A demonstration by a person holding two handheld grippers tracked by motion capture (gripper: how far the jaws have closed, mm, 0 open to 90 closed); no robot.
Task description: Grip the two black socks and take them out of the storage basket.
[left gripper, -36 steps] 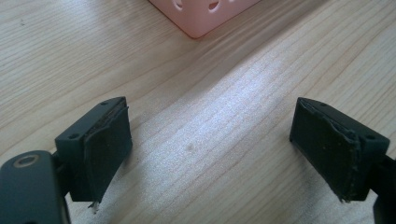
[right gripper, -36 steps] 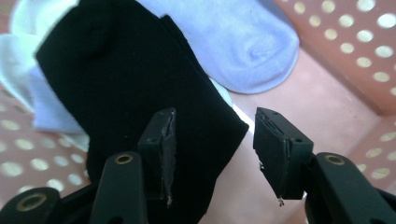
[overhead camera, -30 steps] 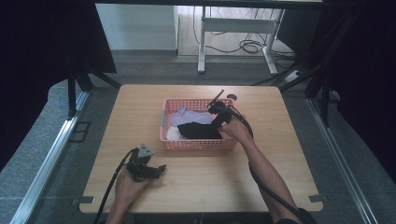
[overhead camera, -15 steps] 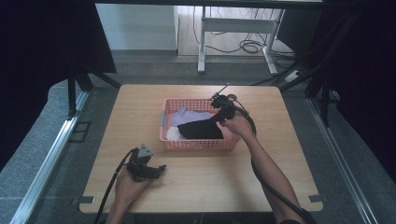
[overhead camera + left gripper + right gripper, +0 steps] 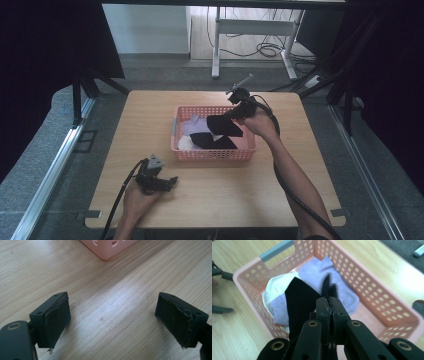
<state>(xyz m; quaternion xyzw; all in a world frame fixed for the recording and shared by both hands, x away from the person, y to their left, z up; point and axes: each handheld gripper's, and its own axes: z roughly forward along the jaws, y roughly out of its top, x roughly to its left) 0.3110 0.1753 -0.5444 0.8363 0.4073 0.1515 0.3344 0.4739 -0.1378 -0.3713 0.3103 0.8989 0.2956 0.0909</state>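
So it's a light wooden table with rounded corners [image 5: 215,195], pretty bare. A pink perforated plastic basket with a grey handle [image 5: 212,154] sits on it toward the far middle, and the left gripper [image 5: 167,183] rests on the near-left part, jaws apart.

Black sock [image 5: 299,300] hangs pinched above the pink basket [image 5: 384,300].

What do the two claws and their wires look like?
Both claws, left claw and right claw, are black, each with two flat blocky jaws lined with dark pads. A black cable trails from each. The left carries a grey three-cornered plate. Forearms show no sleeves.
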